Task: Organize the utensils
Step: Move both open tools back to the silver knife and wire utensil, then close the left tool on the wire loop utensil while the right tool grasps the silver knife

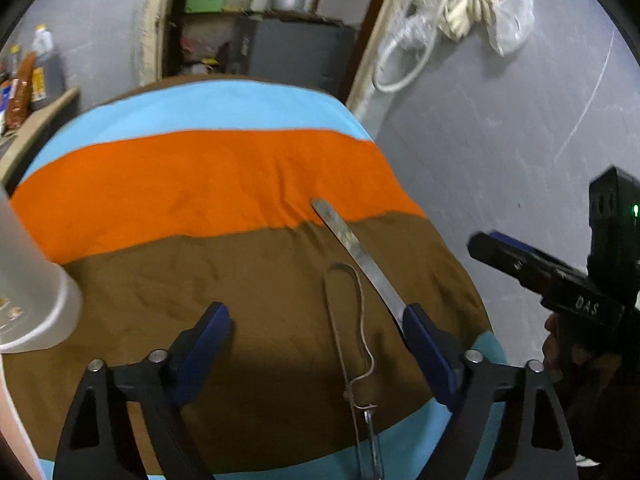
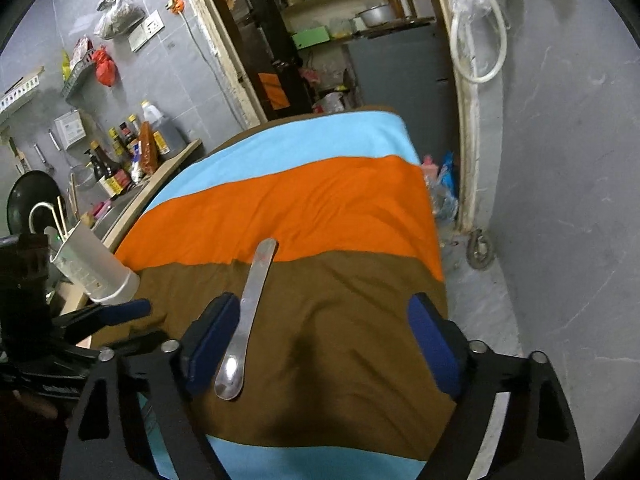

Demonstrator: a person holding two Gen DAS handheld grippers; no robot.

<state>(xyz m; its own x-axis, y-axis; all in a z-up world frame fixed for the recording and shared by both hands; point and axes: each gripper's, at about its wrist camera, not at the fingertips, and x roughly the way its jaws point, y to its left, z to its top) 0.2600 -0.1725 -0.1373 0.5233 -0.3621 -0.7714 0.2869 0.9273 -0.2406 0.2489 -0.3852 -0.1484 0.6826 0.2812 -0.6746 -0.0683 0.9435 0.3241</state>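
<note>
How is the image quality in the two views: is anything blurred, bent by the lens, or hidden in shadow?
Left wrist view: the cup at the left edge is blurred, a dark shadow lies on the cloth between the fingers, and the door frame curves. Right wrist view: sharper; the spoon shows glare in its bowl, a soft shadow sits right of it, and the wall edges bend.

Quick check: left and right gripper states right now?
Left gripper: open, holding nothing; wire tool between its fingers.
Right gripper: open, holding nothing; spoon between its fingers.
</note>
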